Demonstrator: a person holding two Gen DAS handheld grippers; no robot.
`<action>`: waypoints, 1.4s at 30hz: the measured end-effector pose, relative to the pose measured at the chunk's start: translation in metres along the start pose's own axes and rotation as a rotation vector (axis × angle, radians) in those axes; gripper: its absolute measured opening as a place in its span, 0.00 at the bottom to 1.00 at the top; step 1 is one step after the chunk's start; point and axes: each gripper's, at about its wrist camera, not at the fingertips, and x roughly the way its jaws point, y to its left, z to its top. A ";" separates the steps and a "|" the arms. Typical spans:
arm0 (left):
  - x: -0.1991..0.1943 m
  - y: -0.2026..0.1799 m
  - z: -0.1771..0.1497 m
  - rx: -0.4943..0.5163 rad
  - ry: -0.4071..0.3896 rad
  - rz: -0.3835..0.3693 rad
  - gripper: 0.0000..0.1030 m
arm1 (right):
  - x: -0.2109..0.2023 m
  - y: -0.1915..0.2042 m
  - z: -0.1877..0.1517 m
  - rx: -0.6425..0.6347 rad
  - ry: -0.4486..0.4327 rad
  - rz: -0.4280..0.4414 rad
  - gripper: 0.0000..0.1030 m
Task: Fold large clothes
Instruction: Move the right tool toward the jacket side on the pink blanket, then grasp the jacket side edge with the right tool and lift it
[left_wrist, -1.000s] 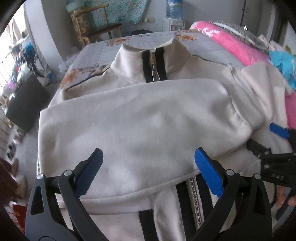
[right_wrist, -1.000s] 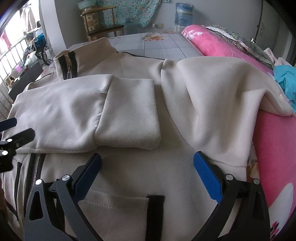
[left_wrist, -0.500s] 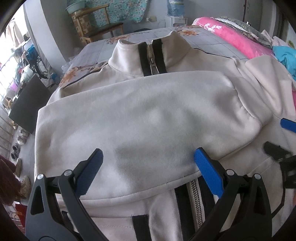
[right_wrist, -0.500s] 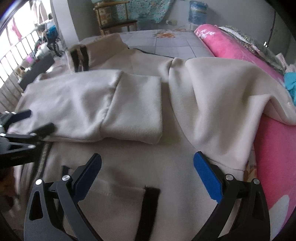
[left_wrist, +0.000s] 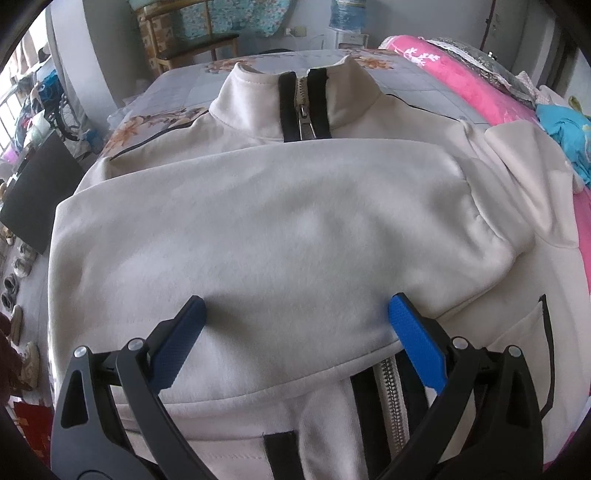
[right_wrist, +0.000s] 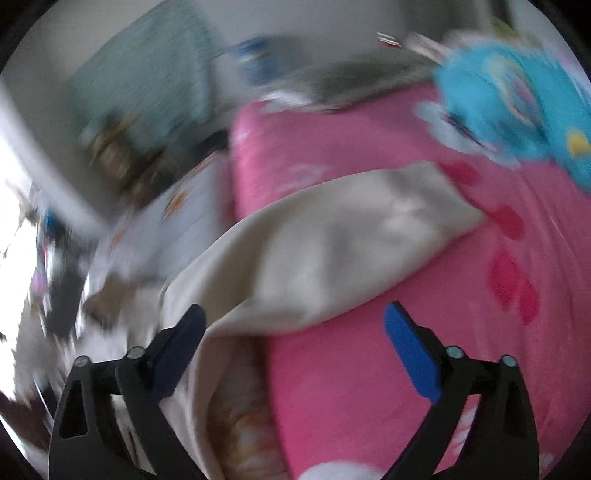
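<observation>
One sleeve's folded across the jacket (left_wrist: 280, 236), so next the right gripper (right_wrist: 295, 354), jaws apart and just narrowing with nothing pinched, needs to grab the other sleeve (right_wrist: 332, 251) at its 12 o'clock.

Jacket (left_wrist: 295, 229) flat on bed (left_wrist: 417, 81), one sleeve (left_wrist: 258, 236) across chest; other sleeve (right_wrist: 332, 251) on blanket (right_wrist: 480, 295) at right; chair (left_wrist: 192, 40) behind.

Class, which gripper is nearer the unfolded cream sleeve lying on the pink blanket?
Right. The right gripper hovers open over the cream sleeve; the left gripper hovers over the jacket's folded sleeve.
</observation>
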 end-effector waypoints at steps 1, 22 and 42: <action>0.000 0.000 0.000 -0.001 -0.002 0.001 0.94 | 0.003 -0.015 0.008 0.052 0.003 0.003 0.87; -0.003 -0.002 -0.005 -0.014 -0.037 0.009 0.94 | 0.083 -0.145 0.055 0.490 -0.017 -0.064 0.26; -0.003 -0.002 -0.006 -0.017 -0.045 0.010 0.94 | 0.080 -0.177 0.049 0.745 0.003 0.126 0.37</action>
